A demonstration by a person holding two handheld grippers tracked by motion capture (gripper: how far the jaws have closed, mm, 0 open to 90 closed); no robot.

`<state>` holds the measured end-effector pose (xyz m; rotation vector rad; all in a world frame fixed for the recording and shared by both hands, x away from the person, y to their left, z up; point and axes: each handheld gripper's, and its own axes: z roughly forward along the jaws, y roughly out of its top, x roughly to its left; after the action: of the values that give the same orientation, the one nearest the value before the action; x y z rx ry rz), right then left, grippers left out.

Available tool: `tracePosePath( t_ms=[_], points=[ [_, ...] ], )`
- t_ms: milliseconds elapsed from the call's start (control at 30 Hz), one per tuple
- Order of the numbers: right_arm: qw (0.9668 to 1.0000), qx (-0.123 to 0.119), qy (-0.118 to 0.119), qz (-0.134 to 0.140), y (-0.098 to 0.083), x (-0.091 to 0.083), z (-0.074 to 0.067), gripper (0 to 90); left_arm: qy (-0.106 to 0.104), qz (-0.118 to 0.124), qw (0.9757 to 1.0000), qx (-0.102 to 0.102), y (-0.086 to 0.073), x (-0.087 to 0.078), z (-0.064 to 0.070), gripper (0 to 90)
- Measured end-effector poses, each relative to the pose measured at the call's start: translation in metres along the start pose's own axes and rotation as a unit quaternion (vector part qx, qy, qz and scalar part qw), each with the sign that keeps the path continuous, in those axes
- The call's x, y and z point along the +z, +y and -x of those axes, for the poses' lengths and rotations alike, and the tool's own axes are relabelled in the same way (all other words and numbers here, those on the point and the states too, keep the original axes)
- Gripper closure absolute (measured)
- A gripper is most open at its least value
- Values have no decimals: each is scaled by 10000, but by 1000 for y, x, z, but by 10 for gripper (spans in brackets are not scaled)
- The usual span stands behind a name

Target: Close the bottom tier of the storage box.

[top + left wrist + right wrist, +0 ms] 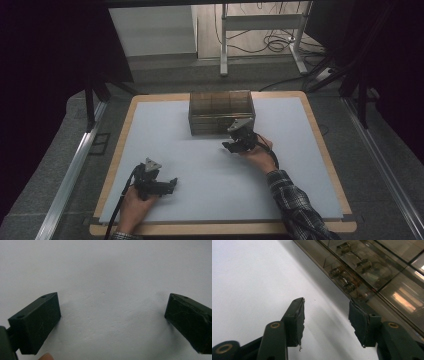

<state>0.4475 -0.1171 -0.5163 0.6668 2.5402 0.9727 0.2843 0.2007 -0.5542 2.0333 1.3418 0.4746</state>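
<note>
A smoky brown, see-through plastic box point(221, 112) with drawer-like compartments stands at the far middle of the pale grey mat point(200, 165), its long front facing the person. In the right gripper view the box point(372, 272) runs slantwise across the upper right, and behind its tinted wall lie small metal-capped cylinders point(352, 263), possibly glass fuses or bulbs, though the tint and reflections leave that unsure.

The right gripper point(236, 144) sits just in front of the box's right front corner, low over the mat and near the wall. From its own camera the right gripper point(326, 315) has its two black jaws parted with nothing between them; one padded jaw stands close beside the foot of the box, and whether it touches cannot be told.

The left gripper point(167, 185) is well apart from the box, at the near left of the mat, held in the person's left hand point(134, 205). Its own view shows the left gripper point(112, 312) with jaws spread wide over bare mat point(107, 270).

The mat covers a light wooden tabletop point(320, 145).
</note>
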Motion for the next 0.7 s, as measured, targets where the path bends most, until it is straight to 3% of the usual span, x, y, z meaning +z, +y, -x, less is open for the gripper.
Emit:
tracePosePath(
  t_ms=[700],
  points=[
    [9999, 13, 157, -5, -3, -10, -8, 329, 1, 1, 10000, 0, 0, 0, 0, 6]
  ],
)
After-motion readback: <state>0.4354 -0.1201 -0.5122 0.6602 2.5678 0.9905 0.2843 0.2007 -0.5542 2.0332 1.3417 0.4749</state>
